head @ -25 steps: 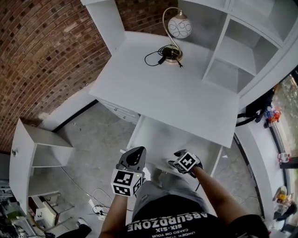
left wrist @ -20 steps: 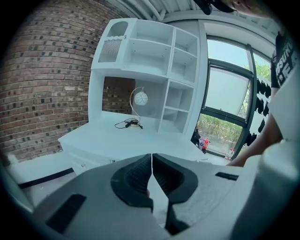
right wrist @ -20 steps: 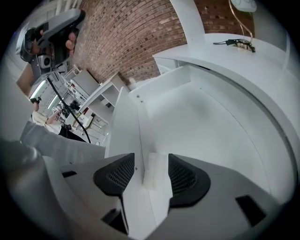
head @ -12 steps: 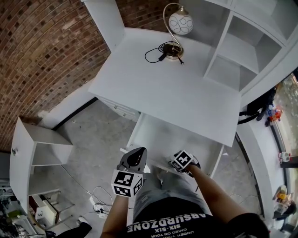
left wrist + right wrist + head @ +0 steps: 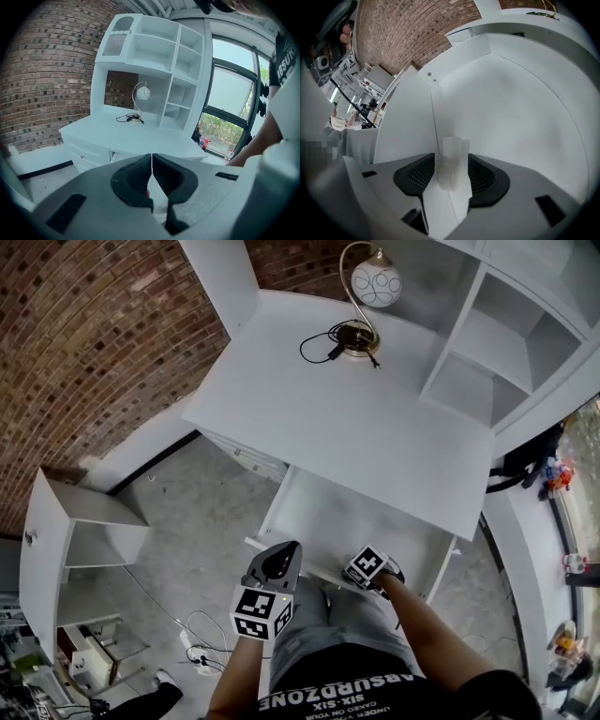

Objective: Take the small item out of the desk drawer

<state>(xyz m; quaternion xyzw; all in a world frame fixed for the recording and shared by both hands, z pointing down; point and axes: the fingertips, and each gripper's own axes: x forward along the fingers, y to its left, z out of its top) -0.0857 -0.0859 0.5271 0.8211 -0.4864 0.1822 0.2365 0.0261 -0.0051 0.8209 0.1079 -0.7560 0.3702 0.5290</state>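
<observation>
Down in the open drawer, the small item is a pale, translucent white block pinched between the two dark pads of the right gripper, which press on its left and right faces. Its long axis lies along the jaws, so in the right gripper view it stands straight up the picture, its far end poking out past the pad tips toward the drawer's back corner. Whether its underside touches the drawer floor cannot be told. Behind it show the drawer's white floor and side wall, meeting at a seam.

From the head view, the right gripper sits at the front edge of the drawer, which is pulled out from under the white desk; the item itself is too small to make out there. The left gripper hangs just beside the drawer's front left corner with its jaws pressed together on nothing, pointing toward the desk.

On the desk top, at the back, stands a lamp with a round shade, its black cable coiled beside the base. White shelving rises at the desk's right, and a brick wall runs along the left above a small white cabinet.
</observation>
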